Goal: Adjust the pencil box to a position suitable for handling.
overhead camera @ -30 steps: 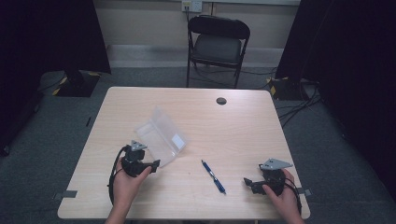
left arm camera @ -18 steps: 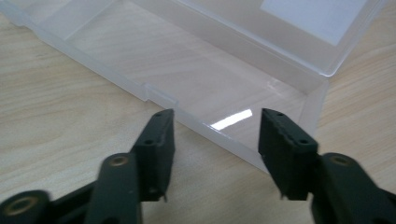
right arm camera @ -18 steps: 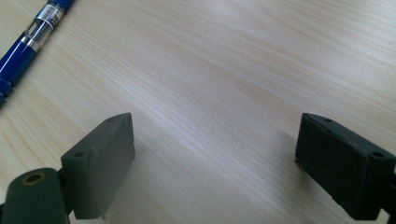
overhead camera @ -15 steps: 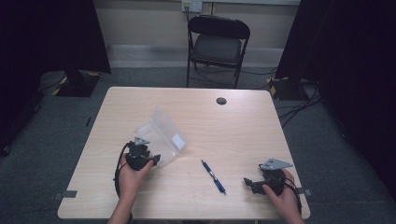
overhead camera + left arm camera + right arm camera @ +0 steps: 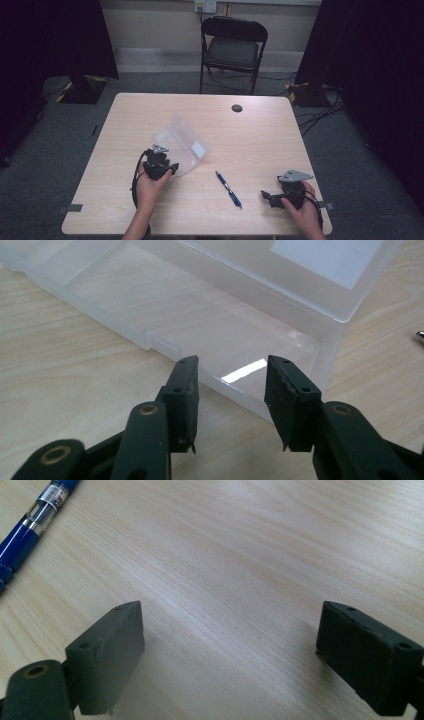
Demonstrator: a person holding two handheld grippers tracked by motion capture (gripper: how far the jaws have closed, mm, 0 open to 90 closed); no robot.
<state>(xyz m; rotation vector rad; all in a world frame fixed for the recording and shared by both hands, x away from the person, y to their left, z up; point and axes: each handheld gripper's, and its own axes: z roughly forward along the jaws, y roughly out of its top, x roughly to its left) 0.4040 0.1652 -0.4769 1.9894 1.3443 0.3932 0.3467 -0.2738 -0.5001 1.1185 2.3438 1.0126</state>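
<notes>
A clear plastic box (image 5: 182,142) with its lid raised lies left of the table's middle; a white label sits on the lid (image 5: 340,255). My left gripper (image 5: 172,167) is at the box's near corner. Its jaws have just been closing, and they stand partly apart (image 5: 232,375) with the box's low front wall (image 5: 235,390) between the tips; the pads do not press on it. A blue pen (image 5: 228,189) lies to the right of the box. My right gripper (image 5: 265,196) rests near the front right edge, open wide over bare wood (image 5: 230,650), with the pen (image 5: 30,525) off to its upper left.
The wooden table (image 5: 250,140) has a round black grommet (image 5: 237,108) near its far edge. A black folding chair (image 5: 232,45) stands behind the table. Cables (image 5: 320,112) run across the grey floor at the right.
My left gripper has moved a little to the right and up to the box's near corner. The right gripper and the pen have stayed put.
</notes>
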